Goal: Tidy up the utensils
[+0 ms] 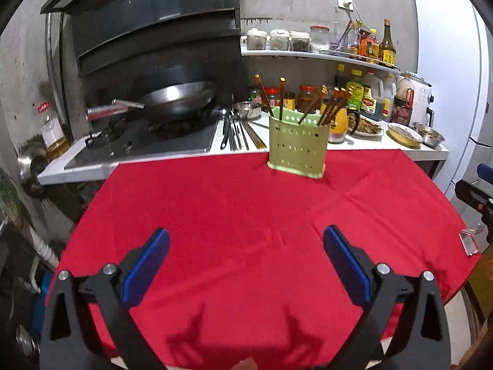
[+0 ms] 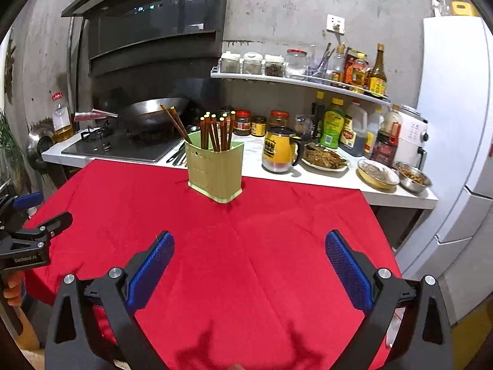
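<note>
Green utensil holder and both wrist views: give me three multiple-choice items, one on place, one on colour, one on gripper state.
1. Where does the green utensil holder stand?
A. on the stove
B. on the red cloth, near its far edge
C. on the wall shelf

2. What colour is the mug on the counter?
A. yellow
B. blue
C. white

3. How do the jaws of the left gripper and right gripper stand?
A. both shut
B. one shut on a chopstick
C. both open, empty

Answers: 1 B, its base sits on the cloth. 2 A, its body is yellow. 3 C, only cloth shows between the pads.
</note>
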### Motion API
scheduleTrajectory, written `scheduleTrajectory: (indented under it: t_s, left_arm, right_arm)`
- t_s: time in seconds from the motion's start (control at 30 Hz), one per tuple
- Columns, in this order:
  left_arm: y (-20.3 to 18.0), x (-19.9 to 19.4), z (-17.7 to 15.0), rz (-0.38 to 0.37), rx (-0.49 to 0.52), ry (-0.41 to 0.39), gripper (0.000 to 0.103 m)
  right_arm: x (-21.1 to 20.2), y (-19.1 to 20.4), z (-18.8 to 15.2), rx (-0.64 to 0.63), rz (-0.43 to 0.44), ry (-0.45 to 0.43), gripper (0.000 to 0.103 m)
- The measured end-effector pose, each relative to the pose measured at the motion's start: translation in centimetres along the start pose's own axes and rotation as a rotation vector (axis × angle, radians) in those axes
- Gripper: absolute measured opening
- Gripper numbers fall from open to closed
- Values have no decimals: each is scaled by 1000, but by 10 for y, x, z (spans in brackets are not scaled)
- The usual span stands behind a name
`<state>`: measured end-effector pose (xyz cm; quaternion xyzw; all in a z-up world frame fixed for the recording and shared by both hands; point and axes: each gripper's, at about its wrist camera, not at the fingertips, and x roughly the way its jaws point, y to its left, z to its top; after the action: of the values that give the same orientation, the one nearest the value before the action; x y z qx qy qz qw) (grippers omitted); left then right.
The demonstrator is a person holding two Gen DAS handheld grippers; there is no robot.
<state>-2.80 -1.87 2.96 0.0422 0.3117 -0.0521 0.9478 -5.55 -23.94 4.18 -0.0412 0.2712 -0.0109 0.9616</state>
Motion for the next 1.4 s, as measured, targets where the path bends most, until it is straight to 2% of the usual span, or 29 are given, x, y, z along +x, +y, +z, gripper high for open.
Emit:
scheduleTrajectory:
  t_s: [0.2, 1.4]
  left_arm:
    - [-4, -8, -8, -6, 13, 20, 97]
    - [-2, -5, -3, -3, 5, 18, 97]
  right_arm:
    - [-6, -7, -12, 17, -30, 26, 97]
    - [2, -15, -11, 39, -35, 32, 97]
